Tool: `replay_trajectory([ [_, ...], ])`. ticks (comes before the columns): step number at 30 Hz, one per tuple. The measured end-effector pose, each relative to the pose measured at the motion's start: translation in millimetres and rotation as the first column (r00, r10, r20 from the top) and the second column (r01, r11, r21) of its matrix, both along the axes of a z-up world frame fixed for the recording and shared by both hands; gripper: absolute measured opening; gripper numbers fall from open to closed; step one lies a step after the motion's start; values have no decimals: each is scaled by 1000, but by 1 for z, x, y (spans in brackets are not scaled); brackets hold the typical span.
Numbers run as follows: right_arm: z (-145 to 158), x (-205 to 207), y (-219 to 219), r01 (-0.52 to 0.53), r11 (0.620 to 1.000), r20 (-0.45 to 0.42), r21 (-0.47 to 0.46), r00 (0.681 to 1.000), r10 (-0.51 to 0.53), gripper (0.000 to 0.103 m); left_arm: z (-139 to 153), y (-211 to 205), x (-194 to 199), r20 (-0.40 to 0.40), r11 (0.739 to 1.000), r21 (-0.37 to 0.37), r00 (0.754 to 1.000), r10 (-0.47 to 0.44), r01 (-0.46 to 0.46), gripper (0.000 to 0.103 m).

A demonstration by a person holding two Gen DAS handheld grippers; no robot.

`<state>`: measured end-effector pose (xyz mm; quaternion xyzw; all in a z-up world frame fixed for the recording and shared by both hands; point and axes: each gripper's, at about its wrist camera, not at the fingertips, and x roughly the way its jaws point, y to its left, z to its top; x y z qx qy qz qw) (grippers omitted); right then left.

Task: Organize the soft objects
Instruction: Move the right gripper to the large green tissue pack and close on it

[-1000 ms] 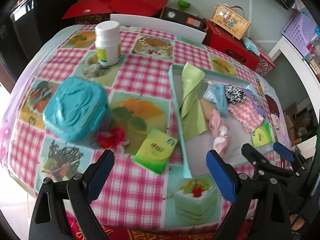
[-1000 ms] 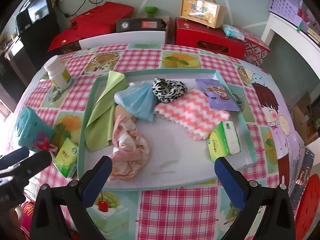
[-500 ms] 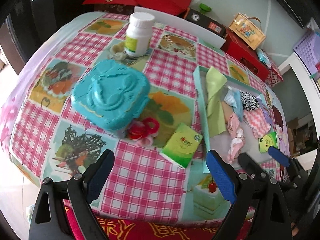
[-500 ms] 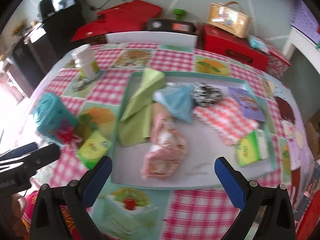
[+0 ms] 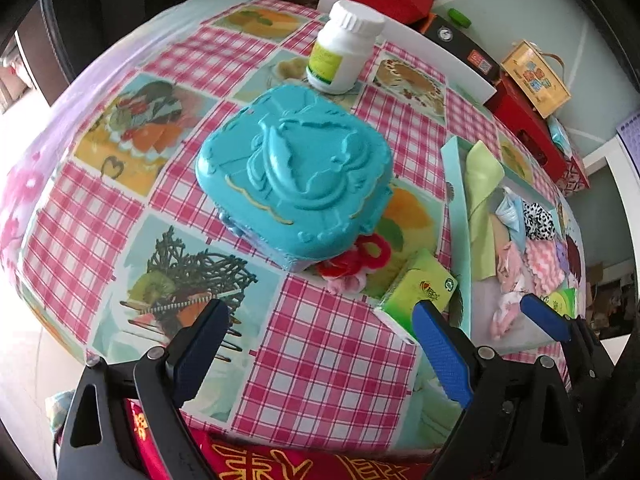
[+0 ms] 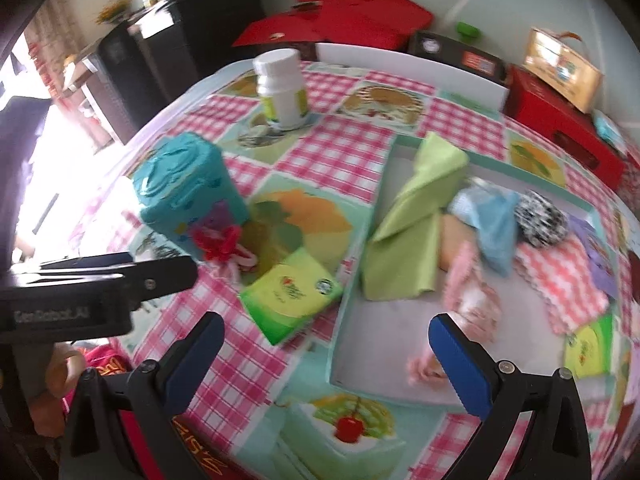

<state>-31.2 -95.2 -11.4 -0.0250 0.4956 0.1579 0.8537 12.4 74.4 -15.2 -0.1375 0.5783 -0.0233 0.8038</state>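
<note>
Checked pink tablecloth (image 5: 332, 356) fills frame. One pale green tray (image 6: 352, 276) right holds six soft cloths. One turquoise moulded box (image 5: 296, 172) centre. Green tissue packs: two, one (image 6: 292, 296) outside tray. Left gripper (image 5: 320, 344), right gripper (image 6: 324, 356) both spread wide, empty.

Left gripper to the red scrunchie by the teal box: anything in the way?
Nothing visible. The left gripper is open and the red scrunchie lies ahead against the teal box, with only bare tablecloth between. A green tissue pack sits just to its right, off the line.
</note>
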Motion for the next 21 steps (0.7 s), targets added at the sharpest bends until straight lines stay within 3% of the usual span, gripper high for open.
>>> replay_trajectory([
  [6, 1, 10, 15, -115, 993, 28, -40, 993, 116, 93, -7, 10, 4, -22, 999, 5, 999, 43, -43, 93],
  [14, -10, 21, 41, -255, 961, -11, -104, 967, 255, 91, -19, 9, 10, -65, 999, -8, 996, 53, -54, 93],
  [21, -19, 31, 51, -318, 938, -38, -139, 948, 316, 89, -28, 21, 14, -88, 995, -44, 992, 90, -94, 93],
])
